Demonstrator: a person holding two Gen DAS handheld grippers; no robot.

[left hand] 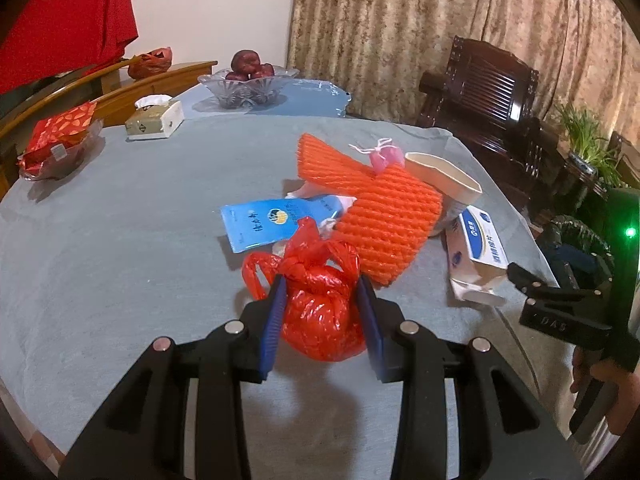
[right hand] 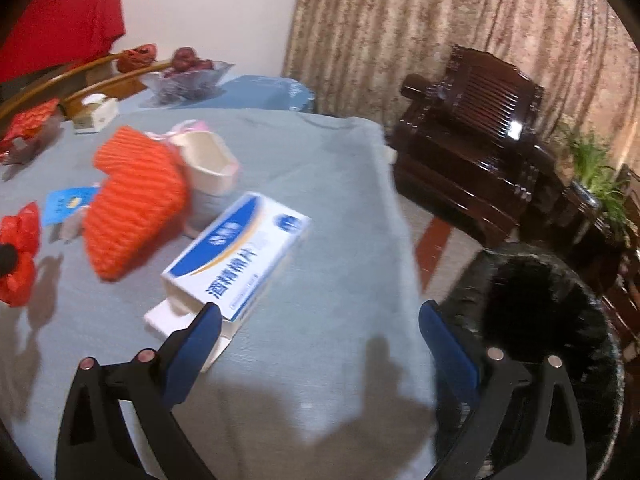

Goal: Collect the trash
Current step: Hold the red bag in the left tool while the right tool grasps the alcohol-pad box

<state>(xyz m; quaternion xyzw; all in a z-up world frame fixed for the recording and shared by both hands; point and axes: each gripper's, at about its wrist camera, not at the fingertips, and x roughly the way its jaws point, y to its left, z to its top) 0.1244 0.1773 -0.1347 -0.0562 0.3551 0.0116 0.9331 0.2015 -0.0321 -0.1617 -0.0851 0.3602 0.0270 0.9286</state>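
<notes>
My left gripper [left hand: 322,300] is shut on a knotted red plastic bag [left hand: 320,312] and holds it just above the grey tablecloth [left hand: 120,232]. Behind the bag lie a blue packet [left hand: 272,222], an orange foam net [left hand: 372,212], a pink pouch [left hand: 384,154], a paper cup [left hand: 444,178] and a white-and-blue box [left hand: 478,256]. My right gripper [right hand: 320,328] is open and empty above the table's right edge, its left finger beside the box [right hand: 236,256]. The foam net [right hand: 132,204], the cup [right hand: 208,164] and the red bag [right hand: 18,256] lie to its left. The right gripper also shows in the left wrist view [left hand: 516,276].
A black-lined trash bin [right hand: 536,304] stands on the floor right of the table. A dark wooden armchair [right hand: 472,136] and a plant [right hand: 596,168] are behind it. At the table's back are a glass fruit bowl [left hand: 248,84], a tissue box [left hand: 156,120] and a red snack dish [left hand: 60,140].
</notes>
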